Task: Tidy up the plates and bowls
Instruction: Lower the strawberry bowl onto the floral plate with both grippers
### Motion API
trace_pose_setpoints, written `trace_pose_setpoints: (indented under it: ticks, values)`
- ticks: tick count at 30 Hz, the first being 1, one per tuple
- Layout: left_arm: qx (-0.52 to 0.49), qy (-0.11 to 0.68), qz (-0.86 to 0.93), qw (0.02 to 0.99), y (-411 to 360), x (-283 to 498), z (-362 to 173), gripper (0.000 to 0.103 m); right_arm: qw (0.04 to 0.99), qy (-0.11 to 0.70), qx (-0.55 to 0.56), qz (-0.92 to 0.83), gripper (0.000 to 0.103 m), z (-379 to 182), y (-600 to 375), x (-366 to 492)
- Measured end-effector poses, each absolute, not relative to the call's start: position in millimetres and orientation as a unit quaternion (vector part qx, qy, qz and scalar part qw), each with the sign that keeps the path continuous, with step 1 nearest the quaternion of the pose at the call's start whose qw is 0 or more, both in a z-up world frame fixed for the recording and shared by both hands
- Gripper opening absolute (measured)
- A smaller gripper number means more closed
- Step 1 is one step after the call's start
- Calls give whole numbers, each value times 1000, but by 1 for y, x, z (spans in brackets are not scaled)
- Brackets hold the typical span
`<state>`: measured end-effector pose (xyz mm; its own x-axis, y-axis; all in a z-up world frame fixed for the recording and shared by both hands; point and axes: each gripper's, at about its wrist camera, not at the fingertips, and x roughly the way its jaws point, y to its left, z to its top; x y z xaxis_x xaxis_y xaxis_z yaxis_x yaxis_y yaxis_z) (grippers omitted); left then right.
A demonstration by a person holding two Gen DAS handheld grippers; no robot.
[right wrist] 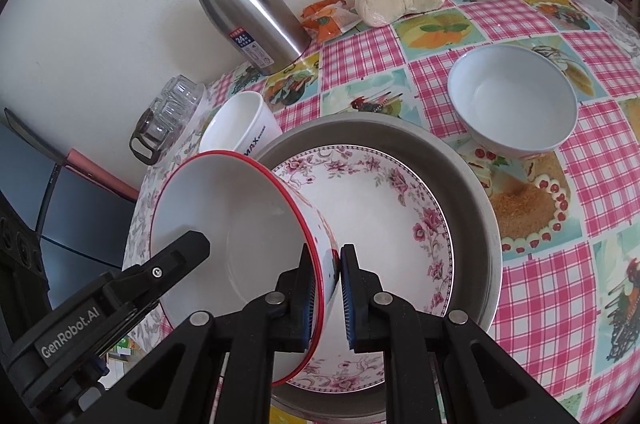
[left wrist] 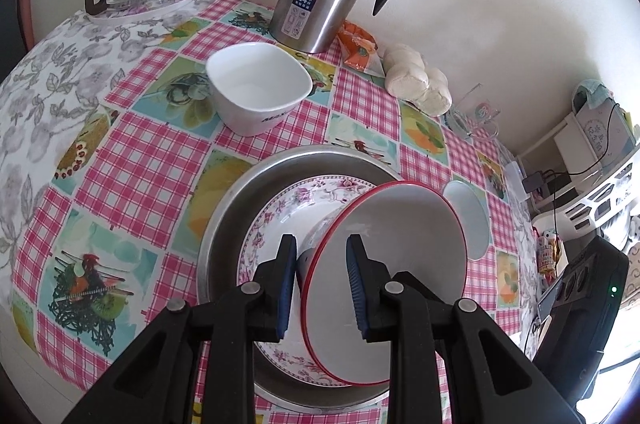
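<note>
With both tools clamping the red-rimmed bowl [right wrist: 240,244] rim, left tool [left wrist: 322,288] and right tool [right wrist: 326,298], level it, then lower it centred onto the floral plate [right wrist: 384,207].

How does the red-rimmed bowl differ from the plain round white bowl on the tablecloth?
The red-rimmed bowl has a red edge; the plain white bowl has none. The red-rimmed bowl is tipped on its side above the floral plate, gripped by both grippers; the plain bowl stands upright and untouched. Both are round with white interiors.
</note>
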<state>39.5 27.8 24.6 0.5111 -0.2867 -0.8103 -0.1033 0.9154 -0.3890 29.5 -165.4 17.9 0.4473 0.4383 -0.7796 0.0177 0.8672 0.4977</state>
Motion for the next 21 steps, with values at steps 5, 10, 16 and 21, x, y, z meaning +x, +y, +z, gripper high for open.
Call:
trace_pose_setpoints:
  ticks: [5,10,16,21]
  values:
    - [-197,495,-57,844,23,43,21,26,815,518,229,123,13,10,-168,34]
    - [-194,499,-58,842,20,47,17,26,809,529,228,115,13,4,-168,39]
    - [-203,507,-58,835,21,52,9,26,808,532,227,109,13,0,-169,42]
    - [-204,510,-58,834,20,56,6,26,806,534,231,107,13,-3,-170,45]
